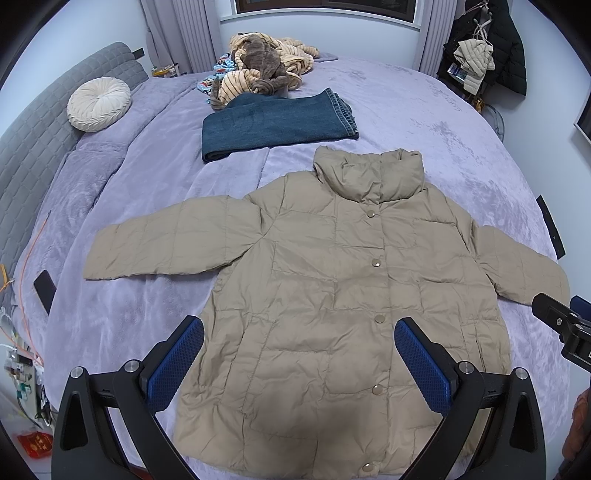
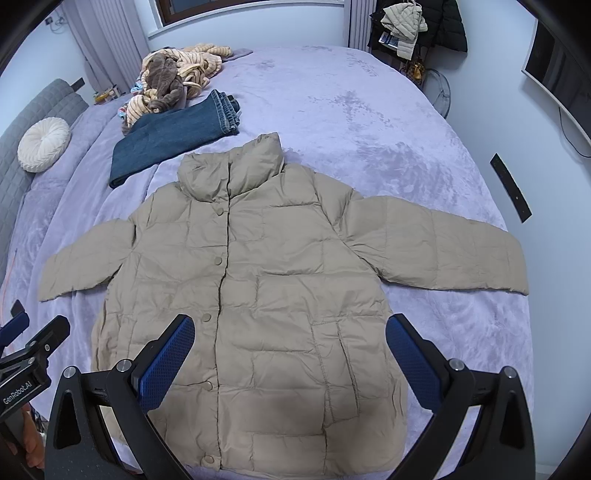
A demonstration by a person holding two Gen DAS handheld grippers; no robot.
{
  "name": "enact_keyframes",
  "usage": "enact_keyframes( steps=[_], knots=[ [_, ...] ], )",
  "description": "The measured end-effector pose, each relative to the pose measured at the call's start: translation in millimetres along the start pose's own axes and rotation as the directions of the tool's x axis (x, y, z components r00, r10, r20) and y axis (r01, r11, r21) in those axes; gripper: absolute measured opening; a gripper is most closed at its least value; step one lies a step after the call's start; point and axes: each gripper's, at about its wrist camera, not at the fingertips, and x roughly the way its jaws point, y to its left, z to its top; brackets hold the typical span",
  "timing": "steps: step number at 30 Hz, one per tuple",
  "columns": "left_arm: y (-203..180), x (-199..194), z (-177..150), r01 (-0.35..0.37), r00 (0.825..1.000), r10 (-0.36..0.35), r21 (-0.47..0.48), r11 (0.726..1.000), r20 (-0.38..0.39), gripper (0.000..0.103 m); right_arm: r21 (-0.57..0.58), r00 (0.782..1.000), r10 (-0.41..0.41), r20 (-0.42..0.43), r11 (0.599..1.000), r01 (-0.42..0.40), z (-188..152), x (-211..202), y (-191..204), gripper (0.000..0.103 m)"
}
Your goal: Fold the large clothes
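The left hand-held gripper [image 1: 299, 354] is hovering above the lower hem of a beige puffer jacket [image 1: 332, 295], its blue-padded fingers [image 1: 177, 354] spread wide apart and gripping nothing. The right hand-held gripper [image 2: 290, 350] is hanging over the same end of the garment, its fingers [image 2: 413, 358] likewise parted and empty. Each tool is showing at the edge of the other's view.

The jacket is lying flat and face up on a lavender bed [image 1: 461, 155], snapped shut down the front, both sleeves stretched out to the sides and its high collar pointing away from the cameras.

Just beyond the collar, a folded pair of dark blue jeans [image 1: 277, 122] is resting on the cover, apart from the jacket. Farther back, a heap of striped tan and brown plush clothing [image 1: 266, 70] is sitting near the far edge, touching the jeans. A round white cushion [image 1: 99, 104] is leaning against the grey quilted headboard [image 1: 33, 147] to the left. Coats [image 2: 424, 26] are hanging in the far right corner.
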Motion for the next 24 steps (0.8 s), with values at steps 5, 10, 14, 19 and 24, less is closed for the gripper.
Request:
enact_keyframes(
  steps=[5,10,14,19,24],
  knots=[
    [-0.1,-0.2,0.4,0.000,1.000,0.000,0.001,1.000,0.000,0.103,-0.001,1.000,0.000,0.000,1.000,0.000,-0.3,-0.3,0.5,0.103],
    [-0.2,-0.2,0.3,0.000,1.000,0.000,0.000,1.000,0.000,0.103,0.000,1.000,0.000,0.000,1.000,0.000,-0.4,-0.4,1.1,0.103],
    [-0.2,-0.2,0.4,-0.001,1.000,0.001,0.000,1.000,0.000,0.103,0.001,1.000,0.000,0.000,1.000,0.000,-0.5,-0.3,0.9,0.103],
    [-0.3,0.1,0.0,-0.002,1.000,0.002,0.001,1.000,0.001,0.103,0.001,1.000,0.000,0.001,1.000,0.000,-0.8,-0.5,1.0,0.103],
    [1.2,1.3,-0.3,-0.002,1.000,0.002,0.000,1.000,0.000,0.103,0.000,1.000,0.001,0.001,1.000,-0.001,-0.9,-0.5,0.7,0.103]
  ],
)
